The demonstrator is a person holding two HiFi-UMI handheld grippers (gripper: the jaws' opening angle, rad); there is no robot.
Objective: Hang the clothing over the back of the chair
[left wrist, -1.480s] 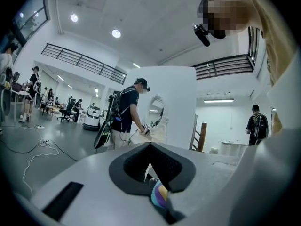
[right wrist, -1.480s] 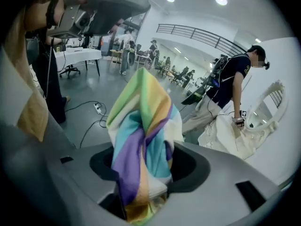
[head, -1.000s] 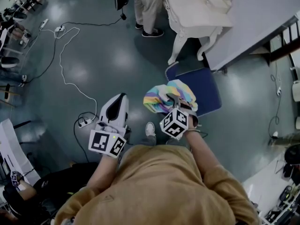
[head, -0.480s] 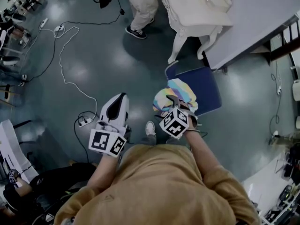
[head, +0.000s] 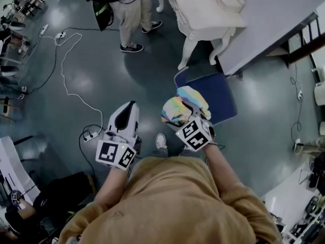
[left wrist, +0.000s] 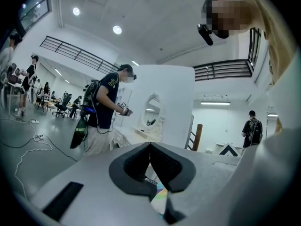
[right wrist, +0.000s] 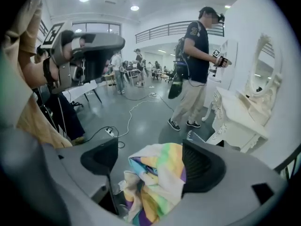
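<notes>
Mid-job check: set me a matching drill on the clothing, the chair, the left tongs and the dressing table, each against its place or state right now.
Things:
1. rainbow-striped clothing
2. blue chair
3. left tongs
4. white carved dressing table

Places or states:
A. jaws together, holding nothing
B. on the grey floor, just beyond the clothing
C. bunched between the wide jaws of the right tongs
D. at the head view's top edge, beside a standing person

Pairs: 1-C, 2-B, 3-A, 4-D. The right tongs' jaws have just been opening, with the clothing between them.
</notes>
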